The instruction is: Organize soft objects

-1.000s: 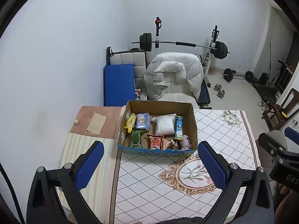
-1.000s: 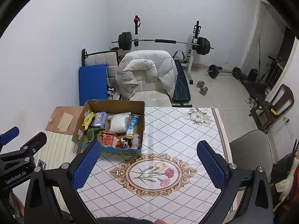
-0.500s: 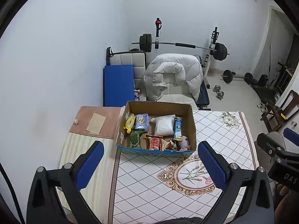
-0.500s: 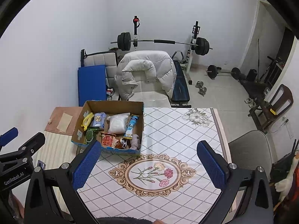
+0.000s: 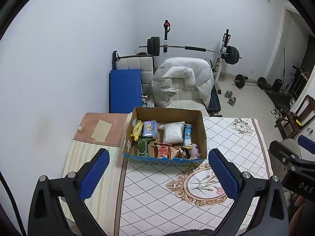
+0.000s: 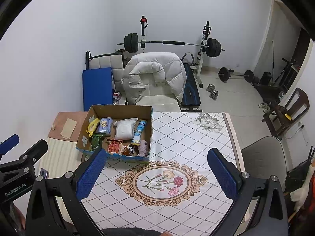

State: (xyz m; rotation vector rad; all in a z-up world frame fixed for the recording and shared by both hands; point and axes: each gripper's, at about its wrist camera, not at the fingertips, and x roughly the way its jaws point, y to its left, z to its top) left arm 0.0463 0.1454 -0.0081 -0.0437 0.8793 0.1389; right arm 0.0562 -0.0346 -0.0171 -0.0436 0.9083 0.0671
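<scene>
An open cardboard box (image 5: 198, 118) (image 6: 118, 108) stands at the far left of a table with a diamond-pattern cloth (image 5: 157, 192) (image 6: 187, 137). It holds several soft packets: a white bag (image 5: 173, 132) (image 6: 124, 128), a blue pouch (image 5: 149, 127), a yellow item (image 5: 136, 130), a green packet (image 5: 142, 147), a red snack pack (image 5: 163, 150), a blue tube (image 5: 187, 135) and a pink plush (image 5: 194, 150) (image 6: 143, 147). My left gripper (image 5: 157, 173) is open and empty, short of the box. My right gripper (image 6: 157, 173) is open and empty over the cloth's flower medallion (image 6: 161, 181).
A striped mat (image 5: 78, 157) and a brown board (image 5: 102, 125) lie left of the table. Behind it stand a chair with a white puffy jacket (image 5: 183, 78), a blue pad (image 5: 126, 90) and a barbell rack (image 5: 193, 48). A grey chair (image 6: 263, 157) is at the right.
Both views have shifted slightly. The box sits a little lower and further left in frame. Both grippers stay open and empty.
</scene>
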